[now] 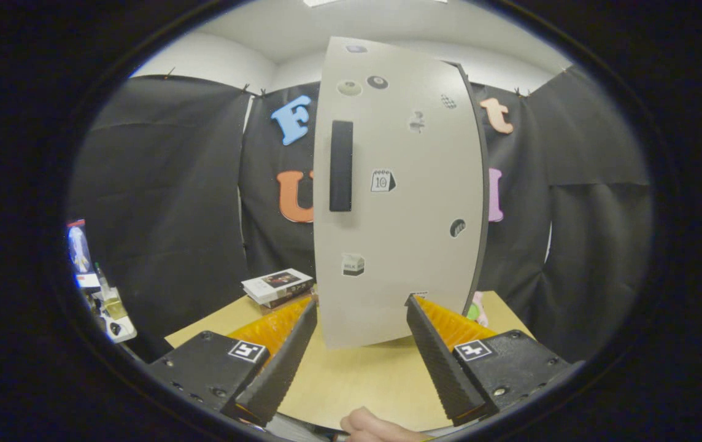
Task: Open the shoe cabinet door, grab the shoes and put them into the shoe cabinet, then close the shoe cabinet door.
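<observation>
Pale grey flat-panel shoe cabinet door (397,196) with a black bar handle (340,166) stands shut at frame centre on the light wooden table (351,380); shoes unclear, maybe something pink-green at its lower right. Fits either end of the task. Gripper (362,318) level, fingers spread wide, holding nothing, just short of the door's bottom edge.

The tongs (360,307) have two long wedge-shaped fingers (443,362) with finely ribbed inner faces, spread wide apart with nothing between them. Each finger is carried on a black block (204,368) with rounded corners and small round screws, and each block bears a square white tag printed with a black pattern. A bare fingertip (366,425) of the person shows just beneath the fingers.
</observation>
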Demonstrator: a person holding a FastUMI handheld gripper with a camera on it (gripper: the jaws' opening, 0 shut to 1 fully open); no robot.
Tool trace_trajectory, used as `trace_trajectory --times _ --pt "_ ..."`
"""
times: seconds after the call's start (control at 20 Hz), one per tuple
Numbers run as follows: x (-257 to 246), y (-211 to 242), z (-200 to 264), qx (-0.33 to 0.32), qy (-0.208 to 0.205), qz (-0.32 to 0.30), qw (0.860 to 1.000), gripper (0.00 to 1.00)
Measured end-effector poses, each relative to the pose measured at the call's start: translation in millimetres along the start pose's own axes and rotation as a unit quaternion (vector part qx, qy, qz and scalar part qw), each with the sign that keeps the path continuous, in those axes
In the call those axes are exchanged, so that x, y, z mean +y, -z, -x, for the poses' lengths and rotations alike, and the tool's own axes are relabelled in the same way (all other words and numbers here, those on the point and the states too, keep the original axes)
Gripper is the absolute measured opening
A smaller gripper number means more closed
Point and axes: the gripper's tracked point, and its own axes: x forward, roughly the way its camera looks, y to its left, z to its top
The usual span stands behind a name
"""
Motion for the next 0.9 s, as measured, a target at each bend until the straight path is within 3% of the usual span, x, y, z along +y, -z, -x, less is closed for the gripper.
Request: trace_trajectory --times 0.3,0.6,0.9 --pt "-8 -21 33 -0.05 0.01 0.032 0.998 0.97" --pt "-27 -19 36 -0.053 0.04 0.021 0.998 0.97" --pt "-34 -22 38 -0.07 0.037 -0.003 0.997 0.97"
